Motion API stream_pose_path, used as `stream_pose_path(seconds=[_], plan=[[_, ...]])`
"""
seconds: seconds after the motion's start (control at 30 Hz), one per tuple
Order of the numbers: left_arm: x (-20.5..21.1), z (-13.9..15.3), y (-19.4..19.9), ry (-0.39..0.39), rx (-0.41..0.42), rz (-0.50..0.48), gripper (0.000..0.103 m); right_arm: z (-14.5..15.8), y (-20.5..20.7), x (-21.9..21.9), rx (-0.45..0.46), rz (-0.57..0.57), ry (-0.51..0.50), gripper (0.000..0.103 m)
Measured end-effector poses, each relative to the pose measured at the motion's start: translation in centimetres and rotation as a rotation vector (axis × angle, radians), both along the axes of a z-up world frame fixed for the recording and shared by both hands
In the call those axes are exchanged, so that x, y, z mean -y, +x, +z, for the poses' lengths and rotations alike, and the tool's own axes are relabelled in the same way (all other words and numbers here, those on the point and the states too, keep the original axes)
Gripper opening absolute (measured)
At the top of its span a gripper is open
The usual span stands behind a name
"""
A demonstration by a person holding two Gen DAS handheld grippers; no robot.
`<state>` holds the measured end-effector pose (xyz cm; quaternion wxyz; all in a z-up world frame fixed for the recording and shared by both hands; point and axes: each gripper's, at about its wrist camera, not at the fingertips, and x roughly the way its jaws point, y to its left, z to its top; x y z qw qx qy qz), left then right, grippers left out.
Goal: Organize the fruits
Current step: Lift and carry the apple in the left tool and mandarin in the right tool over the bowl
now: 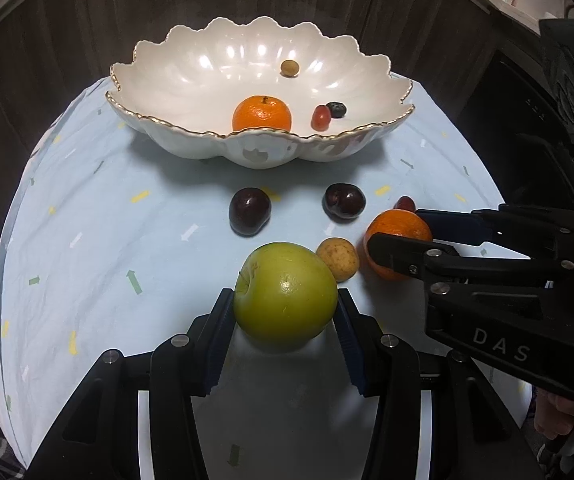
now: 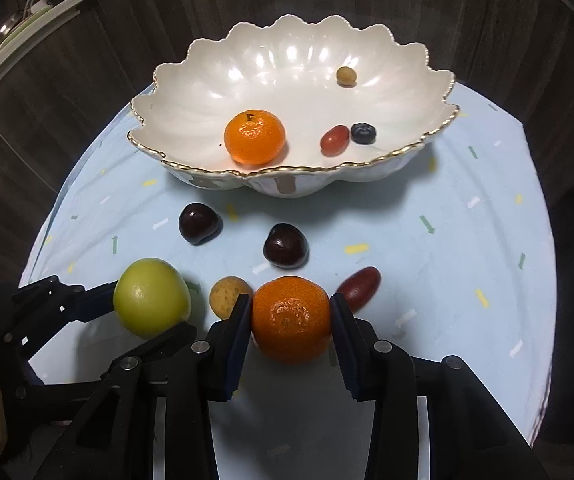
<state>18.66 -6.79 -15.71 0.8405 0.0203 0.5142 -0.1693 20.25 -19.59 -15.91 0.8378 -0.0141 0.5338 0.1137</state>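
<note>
A: The left tool is clamped on the green apple, pads against both flanks. The right tool has its pads pressed on the loose mandarin.

B: Both fruits sit low over the bench, in front of the scalloped bowl. Whether the mandarin is off the cloth I can't quite tell.

A: What worries me is round, slick skin on narrow pads. A quick swing toward the bowl could roll either fruit out.

B: And the small tan fruit lies just beside the right tool's left finger, with the reddish oval fruit beside the other finger. A careless lift would knock them toward the bench edge.

A: The two tools are close too; crossing paths risks a bump.
</note>
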Motion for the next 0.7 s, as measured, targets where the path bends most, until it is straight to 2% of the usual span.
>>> stream_pose_path(seconds=[0.43,0.7], plan=[[0.0,2.1,-0.3,-0.008,0.045,0.005,0.048,2.0,-0.9,1.1,0.038,-0.032,0.017,0.040],[-0.2,4.4,-0.6,-0.010,0.087,0.009,0.048,4.0,-1.3,1.3,0.078,-0.042,0.023,0.040]])
